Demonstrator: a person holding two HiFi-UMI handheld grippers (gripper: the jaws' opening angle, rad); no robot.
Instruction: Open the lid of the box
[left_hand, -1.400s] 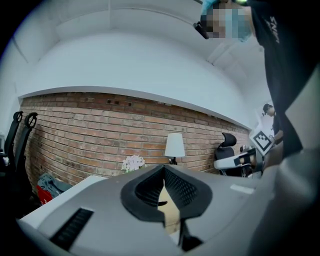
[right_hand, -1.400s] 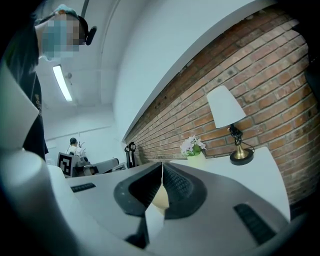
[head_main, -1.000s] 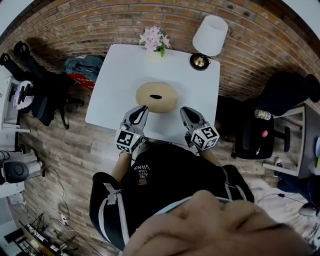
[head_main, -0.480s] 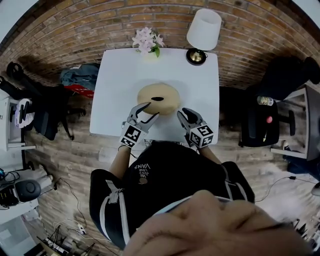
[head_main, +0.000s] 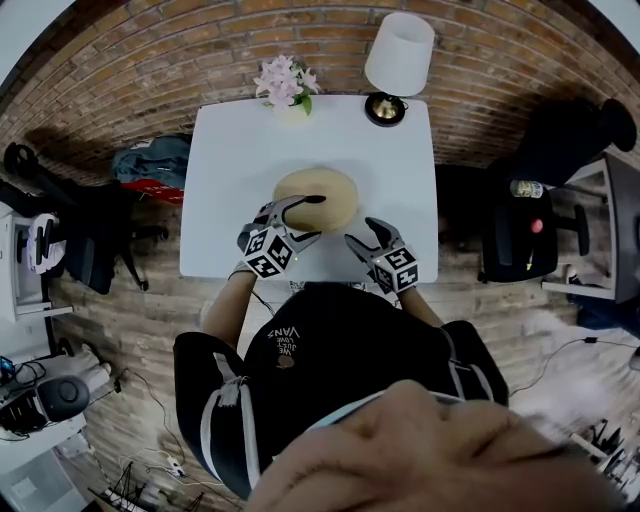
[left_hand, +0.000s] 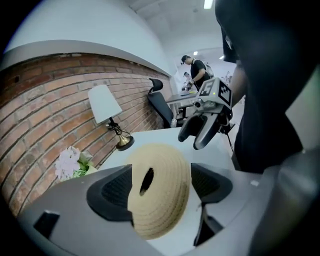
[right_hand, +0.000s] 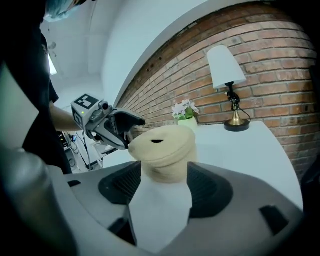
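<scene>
Box (head_main: 315, 195): round, woven, tan, mid tabletop (head_main: 225, 180), a little toward the near edge. Lid (right_hand: 160, 141) seated on it, with a dark slot (head_main: 313, 198) on top.

Left of tabletop, on the wood floor: a bag (head_main: 150, 160) and, farther left, a black chair (head_main: 85, 220).

Far edge, left of centre: pale flowers (head_main: 283, 82) in a small pot.

Left claw (head_main: 312, 216): at the box's near-left side, turned on its side. Jaws opening, already wide. One finger reaches over the lid toward the slot, the other lies along the near rim. In the left gripper view the box sits in the gap between the pads; firm pad contact not seen.

Right claw (head_main: 358, 232): near-right of the box, close but apart from it. Jaws opening, spread wide; only bare tabletop between them, box straight ahead beyond the tips.

Far right corner: lamp (head_main: 397, 55), white shade, brass base.

Right of tabletop: second dark chair (head_main: 520, 245).
</scene>
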